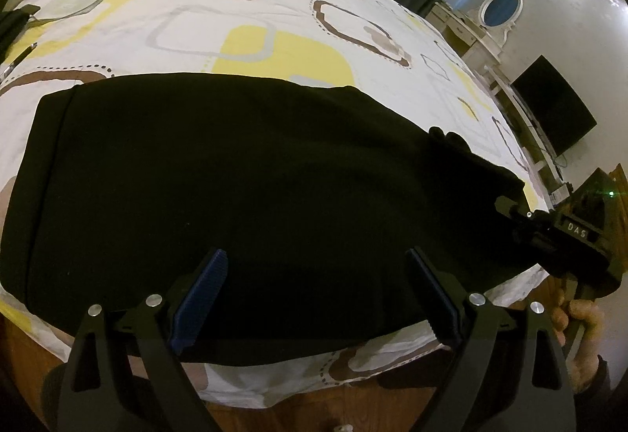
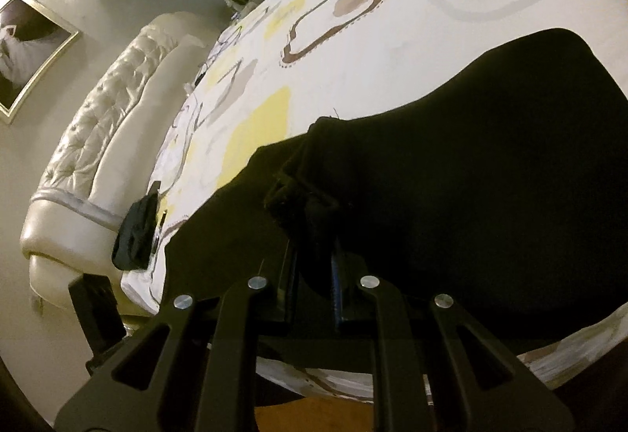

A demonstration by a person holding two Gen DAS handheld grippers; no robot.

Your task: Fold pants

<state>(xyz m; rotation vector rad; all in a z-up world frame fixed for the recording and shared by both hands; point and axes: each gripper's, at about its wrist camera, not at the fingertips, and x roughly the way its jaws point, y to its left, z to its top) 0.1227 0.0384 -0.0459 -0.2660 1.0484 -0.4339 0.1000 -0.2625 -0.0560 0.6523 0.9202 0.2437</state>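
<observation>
Nearest the left lens, left gripper [image 1: 316,298] hanging with blue-ribbed pads [image 1: 204,298] spread wide apart, nothing between them, poised over the near hem of the black pants [image 1: 243,188] at 6 o'clock. Nearest the right lens, right gripper [image 2: 310,235] closed tight, jaws pinched together on a bunched black corner [image 2: 302,176] of the same pants at 12 o'clock from the linkage. Pants lying flat across the patterned bedsheet [image 1: 243,19], near edge close to the mattress rim, spreading from 9 to 3 o'clock in the left view. Likely risks: only one corner held, so lifting now would drag the cloth skew and spoil the fold line; thin pinch on a crumpled wad, liable to slip out under tension; near hem so close to the bed edge that a careless pull could slide the garment off toward the wooden floor [image 1: 274,412]. Farther off, at 3 o'clock in the left view, the right gripper body and the hand [image 1: 581,318] holding it, partly cut by the frame. Hard to judge: how many layers sit in the clamp, whether waistband or leg end, and any seams or creases, all lost in uniform black. Beyond, at 9 o'clock in the right view, a dark bundle [image 2: 137,231] on the bed edge, identity unclear, and a tufted white headboard [image 2: 114,110]; at 2 o'clock in the left view, a dark screen [image 1: 557,106] by the wall.
</observation>
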